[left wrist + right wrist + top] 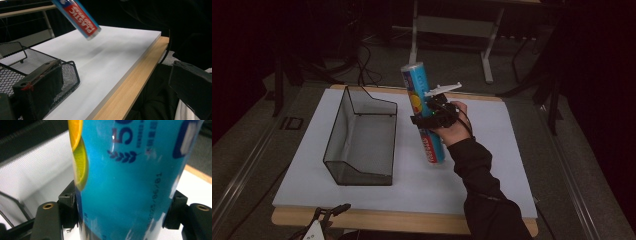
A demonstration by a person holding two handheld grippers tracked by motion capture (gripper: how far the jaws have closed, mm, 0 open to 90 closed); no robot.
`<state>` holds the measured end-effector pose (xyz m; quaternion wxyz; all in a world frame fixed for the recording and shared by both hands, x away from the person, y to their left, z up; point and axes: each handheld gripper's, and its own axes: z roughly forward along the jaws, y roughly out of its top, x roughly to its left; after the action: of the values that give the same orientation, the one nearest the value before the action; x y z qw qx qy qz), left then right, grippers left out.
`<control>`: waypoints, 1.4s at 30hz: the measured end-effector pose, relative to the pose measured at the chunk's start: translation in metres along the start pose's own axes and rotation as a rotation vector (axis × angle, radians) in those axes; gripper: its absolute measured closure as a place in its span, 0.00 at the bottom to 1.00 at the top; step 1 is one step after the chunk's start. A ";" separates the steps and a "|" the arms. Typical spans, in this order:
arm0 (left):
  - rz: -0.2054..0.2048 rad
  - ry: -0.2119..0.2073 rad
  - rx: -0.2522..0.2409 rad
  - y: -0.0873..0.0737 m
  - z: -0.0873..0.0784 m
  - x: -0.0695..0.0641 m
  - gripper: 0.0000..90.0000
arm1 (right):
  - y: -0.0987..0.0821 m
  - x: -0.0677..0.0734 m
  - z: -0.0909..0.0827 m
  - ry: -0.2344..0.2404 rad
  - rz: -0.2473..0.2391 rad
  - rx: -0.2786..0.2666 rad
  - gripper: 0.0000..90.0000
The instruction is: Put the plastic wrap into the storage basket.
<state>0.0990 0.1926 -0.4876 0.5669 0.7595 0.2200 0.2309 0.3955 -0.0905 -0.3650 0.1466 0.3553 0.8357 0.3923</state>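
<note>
The right gripper (428,116) clamps a blue tube (423,112) at mid-length. The tube is tilted, its upper end leaning away from the person, its lower end close above the white board (492,165). The black mesh basket (362,137) stands on the board, left of the tube and apart from it. The left gripper (323,220) rests at the table's near edge, nearer the person than the basket.

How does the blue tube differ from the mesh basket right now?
The blue tube is a slim, closed, glossy printed cylinder; the mesh basket is a wide, open-topped black wire bin. The tube is lifted off the white board and tilted, clamped in the right gripper; the basket rests flat on the board, untouched. Both are over the same board, basket on the tube's left in the high view.
</note>
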 end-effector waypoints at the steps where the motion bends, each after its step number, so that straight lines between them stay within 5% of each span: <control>1: 0.000 0.000 0.001 0.000 0.000 0.000 0.00 | 0.004 0.004 0.001 0.002 -0.001 -0.003 0.35; 14: 0.001 -0.004 -0.003 0.000 0.000 0.000 0.00 | 0.037 0.045 0.020 0.070 0.077 -0.121 0.35; 24: -0.001 -0.010 -0.006 0.000 -0.001 0.000 0.00 | 0.043 0.072 0.040 0.083 0.158 -0.211 0.35; 32: 0.001 -0.011 -0.009 0.000 -0.001 -0.001 0.00 | 0.032 0.086 0.064 0.090 0.261 -0.175 0.35; 42: -0.001 -0.016 -0.009 0.000 -0.001 0.000 0.00 | 0.006 0.083 0.086 0.092 0.345 -0.100 0.35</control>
<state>0.0982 0.1929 -0.4871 0.5723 0.7586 0.2148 0.2256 0.3851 0.0179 -0.4134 0.0560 0.4674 0.7476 0.4686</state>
